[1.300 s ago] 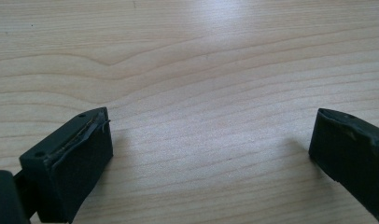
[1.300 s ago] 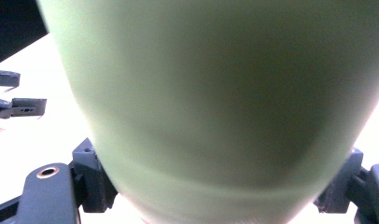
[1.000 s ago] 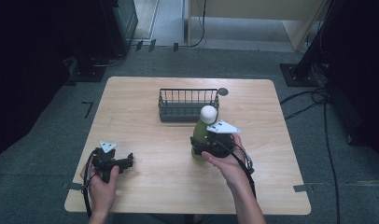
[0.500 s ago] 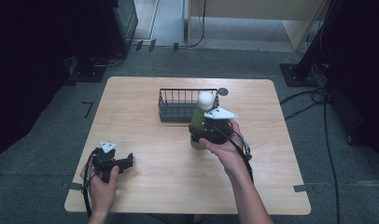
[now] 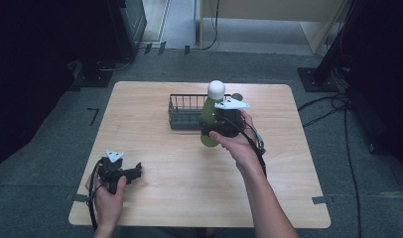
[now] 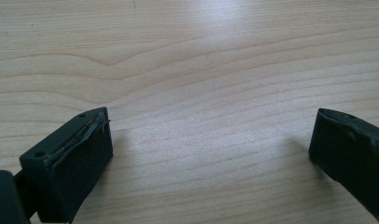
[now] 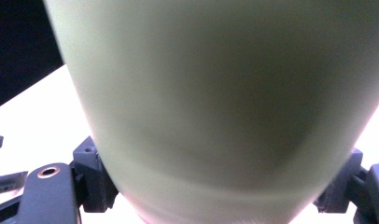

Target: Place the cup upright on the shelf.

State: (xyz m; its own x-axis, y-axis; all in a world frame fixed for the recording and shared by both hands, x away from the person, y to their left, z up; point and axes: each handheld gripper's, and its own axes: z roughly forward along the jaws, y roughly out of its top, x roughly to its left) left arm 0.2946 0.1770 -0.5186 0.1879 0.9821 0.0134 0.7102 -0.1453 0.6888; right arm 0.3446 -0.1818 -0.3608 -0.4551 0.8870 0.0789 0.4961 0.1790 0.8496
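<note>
- The surface [image 5: 155, 134] is a pale wooden top with rounded corners, on a grey floor [image 5: 50, 139]; dark equipment stands at the left and right edges of the room, and cables [image 5: 338, 106] trail across the floor on the right.
- A black wire basket [image 5: 183, 113] sits on the far middle of the surface.
- In the high view the right gripper [image 5: 220, 128] holds a green bottle [image 5: 208, 113] with a white round cap [image 5: 216, 89], upright, lifted just in front of the basket's right end.
- The right gripper view shows up close the bottle's green body [image 7: 215, 102] clamped between the two fingers [image 7: 92, 179].
- The left gripper [image 5: 121, 171] rests near the front left corner, well apart from the bottle.
- The left gripper view shows its fingers [image 6: 73, 158] spread wide over bare wood, holding nothing.
</note>
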